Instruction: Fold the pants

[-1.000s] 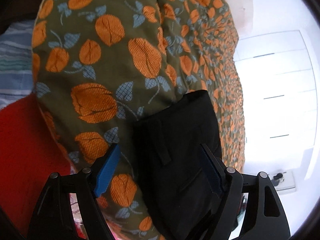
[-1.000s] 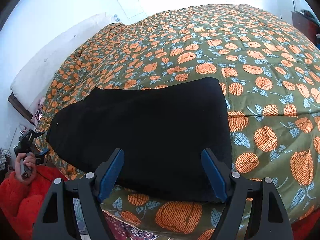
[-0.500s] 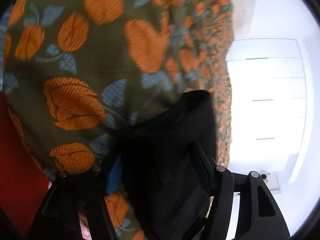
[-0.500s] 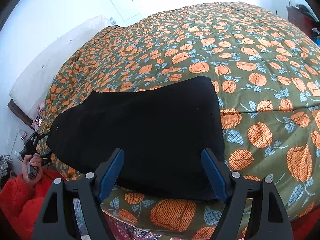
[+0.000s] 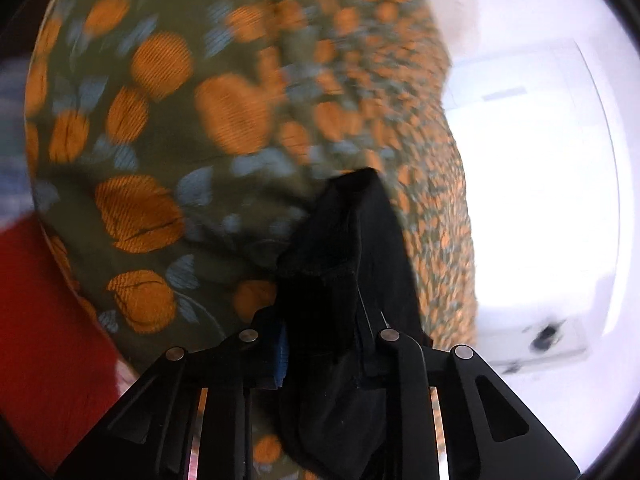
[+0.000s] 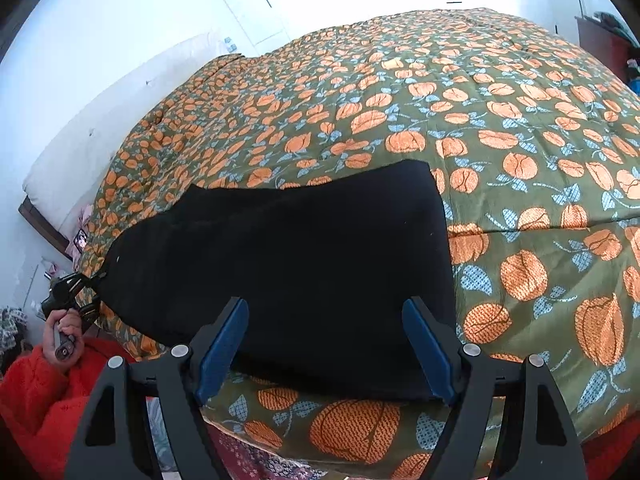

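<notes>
Black pants [image 6: 288,264] lie folded flat on the near part of an olive quilt with orange flowers [image 6: 500,128]. In the left wrist view my left gripper [image 5: 320,344] is closing its jaws on one end of the pants [image 5: 352,248], and the cloth bunches up between the pads and lifts off the quilt [image 5: 168,168]. From the right wrist view that left gripper [image 6: 86,294] shows at the pants' left end, held by a hand [image 6: 60,330]. My right gripper [image 6: 324,344] stands open just over the near edge of the pants, with nothing pinched.
The bed fills most of both views. A white headboard or pillow [image 6: 92,136] runs along its far left side, against white walls. A red fleece sleeve [image 6: 36,392] is at the lower left. Dark furniture [image 6: 600,44] stands at the far right.
My left gripper went from wide open around the pants' end to clamped on it, then rose, gathering the cloth. The right gripper stayed where it was, still open.
</notes>
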Available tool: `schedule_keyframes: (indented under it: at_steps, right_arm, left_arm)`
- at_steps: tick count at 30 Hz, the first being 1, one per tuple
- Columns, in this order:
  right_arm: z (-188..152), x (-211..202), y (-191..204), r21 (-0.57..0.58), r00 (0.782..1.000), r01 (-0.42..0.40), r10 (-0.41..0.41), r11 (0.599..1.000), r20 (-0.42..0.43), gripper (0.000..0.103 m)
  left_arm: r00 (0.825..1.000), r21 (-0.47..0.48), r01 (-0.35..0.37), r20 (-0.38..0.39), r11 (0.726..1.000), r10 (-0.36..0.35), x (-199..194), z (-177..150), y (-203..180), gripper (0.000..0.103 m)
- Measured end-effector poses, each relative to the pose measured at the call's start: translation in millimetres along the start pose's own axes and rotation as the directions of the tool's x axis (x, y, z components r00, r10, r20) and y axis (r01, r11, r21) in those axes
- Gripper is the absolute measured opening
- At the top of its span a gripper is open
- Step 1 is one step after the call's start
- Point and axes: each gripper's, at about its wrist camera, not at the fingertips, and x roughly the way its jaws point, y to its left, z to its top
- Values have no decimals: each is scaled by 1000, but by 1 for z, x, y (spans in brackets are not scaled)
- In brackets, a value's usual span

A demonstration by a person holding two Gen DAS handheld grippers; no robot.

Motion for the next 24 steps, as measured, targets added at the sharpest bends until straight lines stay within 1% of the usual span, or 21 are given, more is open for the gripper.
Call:
schedule_keyframes:
  at_steps: [1, 3, 4, 5, 6, 7, 9, 10, 12, 13, 14, 15, 16, 17, 18, 19, 20, 21, 22, 23, 24]
  right_arm:
    - [1, -1, -1, 3, 1000, -4, 4, 1000, 7, 79]
    - [2, -3, -2, 9, 1000, -9, 9, 1000, 14, 79]
    - [3, -3, -3, 12, 1000, -11, 11, 1000, 17, 79]
    - [3, -3, -4, 17, 1000, -14, 14, 1000, 21, 79]
    - [3, -4, -6, 24, 1000, -17, 16, 1000, 24, 79]
    - [4, -5, -9, 36, 999, -20, 19, 999, 29, 79]
    - [5, -7, -14, 60, 999, -20, 17, 998, 41, 79]
    - [6, -8, -17, 74, 999, -17, 14, 997, 50, 79]
    - [9, -15, -27, 114, 997, -7, -1, 994, 78, 79]
    - [10, -18, -31, 129, 996, -2, -9, 992, 89, 79]
    - [10, -21, -35, 142, 995, 2, -16, 990, 98, 79]
    - [10, -24, -40, 159, 994, 7, -24, 987, 108, 79]
    - [10, -26, -44, 172, 993, 11, -31, 985, 115, 79]
    - [10, -30, -50, 190, 992, 17, -41, 982, 122, 79]
    - [9, -33, -54, 203, 991, 22, -49, 979, 127, 79]
    - [9, -34, -58, 213, 990, 26, -55, 977, 131, 79]
    - [8, -38, -62, 223, 989, 33, -65, 974, 136, 79]
    - [7, -41, -65, 229, 988, 38, -71, 973, 140, 79]
    - [6, -44, -67, 235, 986, 42, -78, 971, 145, 79]
    - [5, -48, -71, 244, 985, 47, -86, 969, 152, 79]
    - [4, -50, -72, 248, 984, 49, -89, 967, 156, 79]
  left_arm:
    - [1000, 65, -19, 11, 998, 18, -6, -2, -18, 22]
    - [998, 215, -56, 37, 975, 49, -17, -11, -61, 22]
    - [997, 312, -68, 50, 948, 55, -24, -21, -91, 22]
    - [997, 368, -69, 55, 927, 52, -29, -30, -108, 22]
    - [997, 432, -65, 55, 900, 46, -34, -44, -128, 22]
    - [998, 502, -58, 50, 863, 38, -39, -60, -151, 22]
    - [999, 642, -34, 26, 766, 23, -41, -100, -193, 22]
    - [1000, 711, -20, 7, 703, 22, -43, -128, -209, 22]
    - [997, 825, 25, -61, 565, 45, -24, -186, -243, 22]
    - [995, 849, 41, -84, 526, 59, -20, -206, -246, 22]
    - [989, 882, 63, -118, 467, 91, -5, -235, -251, 22]
    - [982, 906, 77, -141, 416, 124, 8, -259, -252, 23]
    - [973, 932, 90, -158, 352, 171, 27, -289, -252, 23]
    - [965, 946, 91, -161, 311, 207, 39, -309, -248, 23]
    - [953, 966, 85, -149, 243, 262, 60, -333, -244, 25]
    - [947, 977, 76, -133, 199, 291, 68, -349, -241, 27]
    - [940, 989, 64, -105, 134, 326, 80, -367, -236, 33]
    - [932, 995, 54, -79, 80, 354, 91, -380, -232, 39]
    - [928, 998, 39, -57, 54, 368, 92, -386, -230, 41]
    - [929, 998, 31, -46, 47, 366, 88, -388, -232, 43]
    - [933, 998, 36, -52, 51, 356, 82, -389, -232, 51]
